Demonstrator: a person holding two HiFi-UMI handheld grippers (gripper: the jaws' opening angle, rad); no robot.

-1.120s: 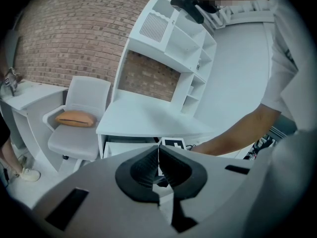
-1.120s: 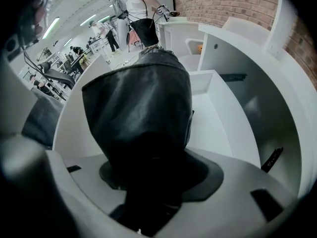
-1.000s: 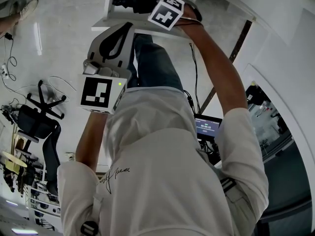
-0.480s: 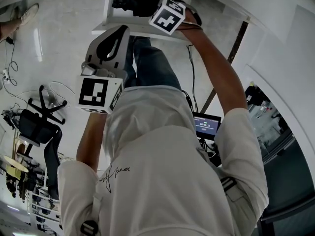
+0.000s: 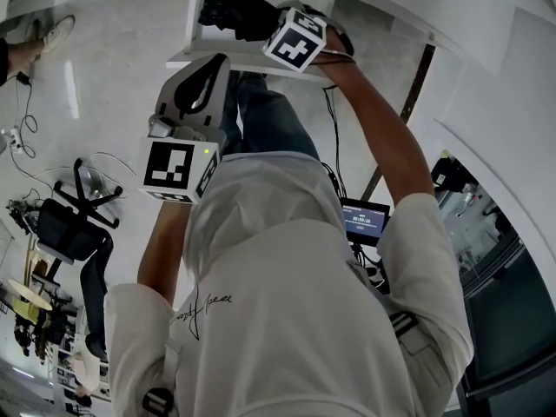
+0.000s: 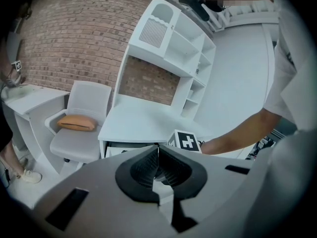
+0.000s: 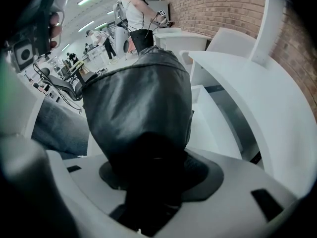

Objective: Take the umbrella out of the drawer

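A folded black umbrella (image 7: 141, 103) fills the right gripper view, and my right gripper (image 7: 151, 180) is shut on its near end. In the head view the umbrella (image 5: 230, 9) hangs over the open white drawer (image 5: 200, 52), with the right gripper (image 5: 271, 26) just behind its marker cube. My left gripper (image 5: 219, 62) is held lower, at the drawer's front edge, jaws shut on nothing. In the left gripper view its fingertips meet (image 6: 158, 153) in front of the open drawer (image 6: 130, 149) of the white desk (image 6: 143, 123).
A white chair (image 6: 81, 128) with an orange cushion (image 6: 77, 123) stands left of the desk, below white shelving (image 6: 171, 48) on a brick wall. Black office chairs (image 5: 74, 224) and cables lie on the floor to the left. A small screen (image 5: 365, 220) stands to the right.
Almost nothing: the head view has drifted a little. The right gripper still holds the umbrella over the drawer and the left stays shut below it.
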